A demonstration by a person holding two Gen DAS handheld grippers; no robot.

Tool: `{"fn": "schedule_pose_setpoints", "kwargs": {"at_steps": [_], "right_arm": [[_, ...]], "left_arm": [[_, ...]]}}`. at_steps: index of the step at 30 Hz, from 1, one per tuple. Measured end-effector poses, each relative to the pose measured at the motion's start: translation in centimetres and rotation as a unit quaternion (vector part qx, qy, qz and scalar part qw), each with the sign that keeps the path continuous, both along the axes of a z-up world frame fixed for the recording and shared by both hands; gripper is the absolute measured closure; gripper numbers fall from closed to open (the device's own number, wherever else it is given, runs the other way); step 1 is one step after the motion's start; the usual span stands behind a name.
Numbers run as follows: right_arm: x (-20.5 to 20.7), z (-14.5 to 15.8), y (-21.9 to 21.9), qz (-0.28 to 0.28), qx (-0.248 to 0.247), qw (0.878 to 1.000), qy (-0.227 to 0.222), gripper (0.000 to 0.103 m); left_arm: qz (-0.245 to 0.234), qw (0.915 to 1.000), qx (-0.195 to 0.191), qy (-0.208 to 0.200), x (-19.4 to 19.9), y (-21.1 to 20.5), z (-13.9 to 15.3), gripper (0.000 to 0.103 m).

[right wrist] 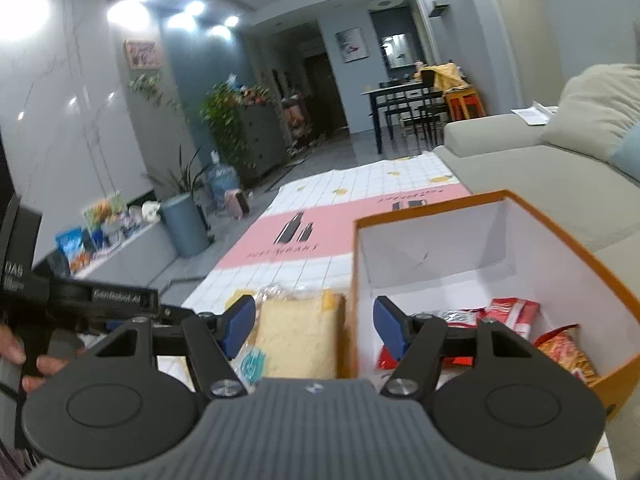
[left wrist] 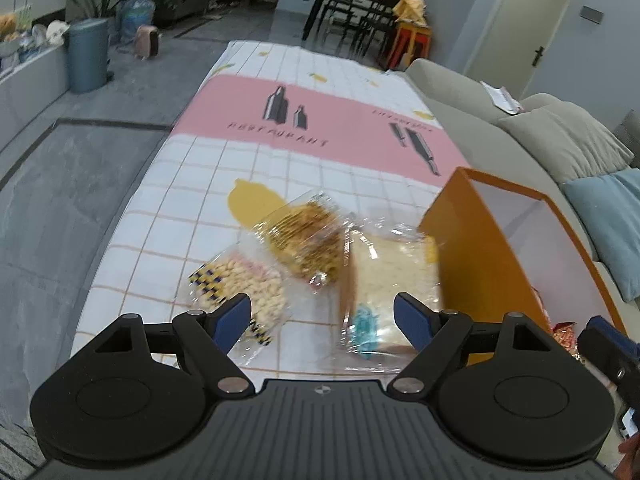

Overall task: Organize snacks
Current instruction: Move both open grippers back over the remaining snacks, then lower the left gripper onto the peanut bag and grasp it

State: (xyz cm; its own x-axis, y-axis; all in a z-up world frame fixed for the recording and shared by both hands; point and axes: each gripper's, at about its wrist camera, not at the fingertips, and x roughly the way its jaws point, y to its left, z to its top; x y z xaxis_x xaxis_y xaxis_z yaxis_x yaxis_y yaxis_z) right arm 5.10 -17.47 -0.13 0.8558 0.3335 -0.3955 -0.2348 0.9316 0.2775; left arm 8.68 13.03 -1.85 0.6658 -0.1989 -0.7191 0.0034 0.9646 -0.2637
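Three clear snack bags lie on the checked tablecloth [left wrist: 168, 216] in the left wrist view: peanuts [left wrist: 244, 284], a brown crunchy snack [left wrist: 308, 236], and sliced bread [left wrist: 394, 276]. My left gripper [left wrist: 322, 322] hovers open above them, nothing between its blue pads. An orange box [left wrist: 460, 240] with a white inside stands to the right. In the right wrist view my right gripper [right wrist: 314, 328] is open and empty, straddling the near wall of the box [right wrist: 352, 300]; the bread [right wrist: 298, 336] lies left of that wall. Red and orange snack packets [right wrist: 512, 314] lie in the box.
A grey sofa [left wrist: 520, 128] with cushions borders the table on the right. Grey floor runs along the left, with a bin [left wrist: 86, 54] and plants farther back. A dining table and chairs [left wrist: 352, 4] stand beyond. A hand [right wrist: 24, 356] grips the left gripper's handle at the left edge.
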Motion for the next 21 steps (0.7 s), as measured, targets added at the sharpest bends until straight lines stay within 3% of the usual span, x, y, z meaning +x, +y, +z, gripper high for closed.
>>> {"fn": "schedule_pose_setpoints", "kwargs": {"at_steps": [6,11,18,21], "right_arm": [[0.8,-1.4,3.3,0.036,-0.045,0.998,0.012,0.038],[1.7,-3.2,5.2,0.057,-0.078,0.995,0.036,0.04],[1.9,-4.7,8.1,0.049,-0.183,0.982,0.008,0.039],[2.1,-4.9,8.8,0.036,-0.208,0.977,0.007,0.039]], "left_arm": [[0.004,0.9998,-0.006,0.017,0.5,1.0,-0.8,0.008],[-0.015,0.9973,-0.053,0.048,1.6,2.2,-1.9,0.008],[-0.013,0.997,-0.05,0.057,2.3,2.6,-2.7,0.008],[0.003,0.998,-0.025,0.058,2.9,2.9,-3.0,0.009]]}}
